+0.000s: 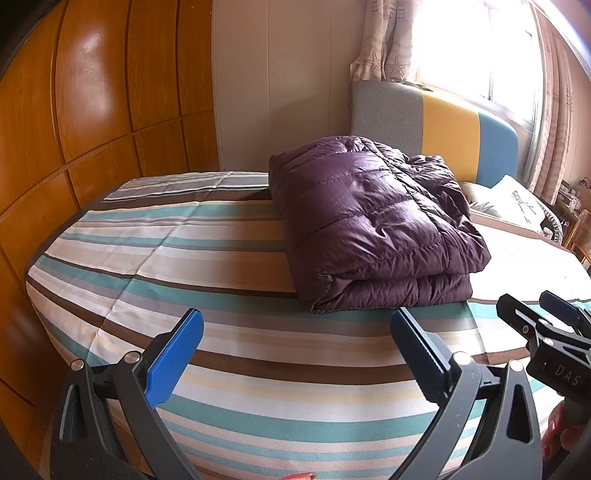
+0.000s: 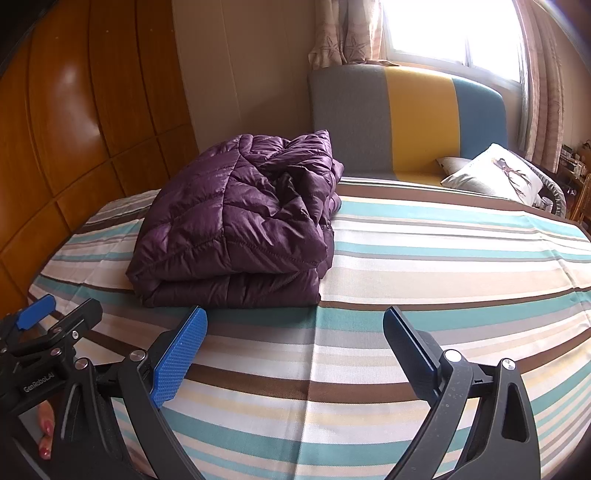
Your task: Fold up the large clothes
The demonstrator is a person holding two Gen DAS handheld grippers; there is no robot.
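**Two grippers spread wide, folded jacket lying ahead of them on the bed**

Both grippers hover low over the striped bedspread [image 1: 177,236], holding nothing. In the left wrist view, the left gripper [image 1: 295,332] fills the bottom of the frame with its blue-padded fingers [image 1: 173,360] far apart, only bedspread showing between them. At the lower right edge of that frame the right gripper [image 1: 546,317] is seen from the side, also parted. In the right wrist view, the right gripper [image 2: 295,332] likewise takes up the bottom of the frame with its fingers spread wide, and the left gripper [image 2: 55,314] appears at the lower left edge.

A purple quilted jacket [image 1: 373,225] lies folded into a thick bundle on the bedspread, apart from both grippers. It sits right of centre in the left wrist view and left of centre [image 2: 240,225] in the right wrist view, its folded edge facing the cameras.

Behind it, at the upper middle of the frame, stands a grey, yellow and blue headboard [image 2: 406,122], with a white pillow [image 2: 495,173] at its right end. Wooden wardrobe panels [image 1: 92,92] fill the left side, and a curtained window [image 2: 454,29] glows at the upper right.
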